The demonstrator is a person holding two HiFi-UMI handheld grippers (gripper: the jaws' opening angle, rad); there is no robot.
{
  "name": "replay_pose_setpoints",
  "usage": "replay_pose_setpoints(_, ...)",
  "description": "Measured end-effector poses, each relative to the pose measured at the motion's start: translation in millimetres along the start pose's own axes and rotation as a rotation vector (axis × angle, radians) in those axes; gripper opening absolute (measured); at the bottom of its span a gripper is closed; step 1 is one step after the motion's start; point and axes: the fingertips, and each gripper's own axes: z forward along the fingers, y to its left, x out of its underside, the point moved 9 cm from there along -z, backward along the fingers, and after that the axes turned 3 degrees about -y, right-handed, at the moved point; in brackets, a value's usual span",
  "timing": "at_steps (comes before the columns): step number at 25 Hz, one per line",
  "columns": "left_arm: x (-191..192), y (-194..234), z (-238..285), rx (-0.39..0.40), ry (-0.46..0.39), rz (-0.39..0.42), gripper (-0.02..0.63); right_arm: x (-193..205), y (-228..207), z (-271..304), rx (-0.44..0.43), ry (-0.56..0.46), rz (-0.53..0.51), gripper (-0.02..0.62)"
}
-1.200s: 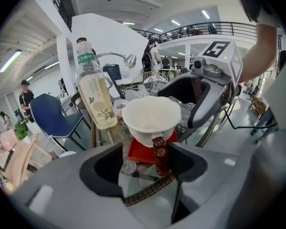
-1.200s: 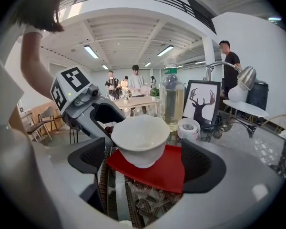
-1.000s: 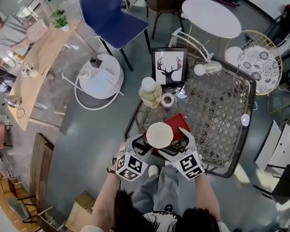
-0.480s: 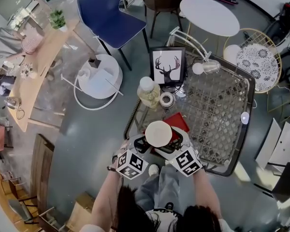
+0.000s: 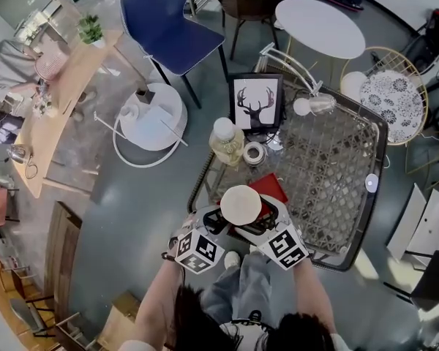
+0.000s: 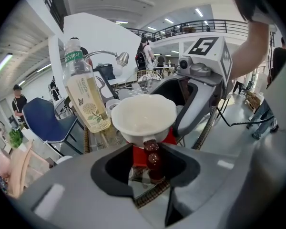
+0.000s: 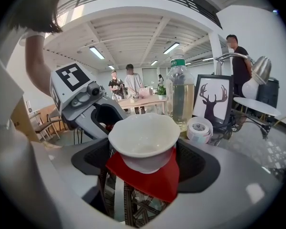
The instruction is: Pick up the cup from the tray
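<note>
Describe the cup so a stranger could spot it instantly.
Find the wicker table. At its near edge is a red tray, and the cup is at that tray's left side. It is plain white and wide-mouthed, unlike the tall capped bottle behind it.

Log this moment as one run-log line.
left gripper: jaws apart round cup handle | right gripper: jaws straddle white cup and red tray, grip unclear | cup: upright, over tray
</note>
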Motion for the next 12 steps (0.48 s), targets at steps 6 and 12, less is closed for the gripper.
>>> replay_pose_setpoints(6,-1.5,1.7,-0.8,0.002,0.005,0.012,0.157,-2.3,-0.9,-1.8,-0.013,-0.022,0.003,0.440)
replay_pose_setpoints(12,-7.7,3.0,-3.1,0.002,0.008,0.036,0.155,-4.6,-2.7,-7.0,-0.013,-0.049,0.022,0.433)
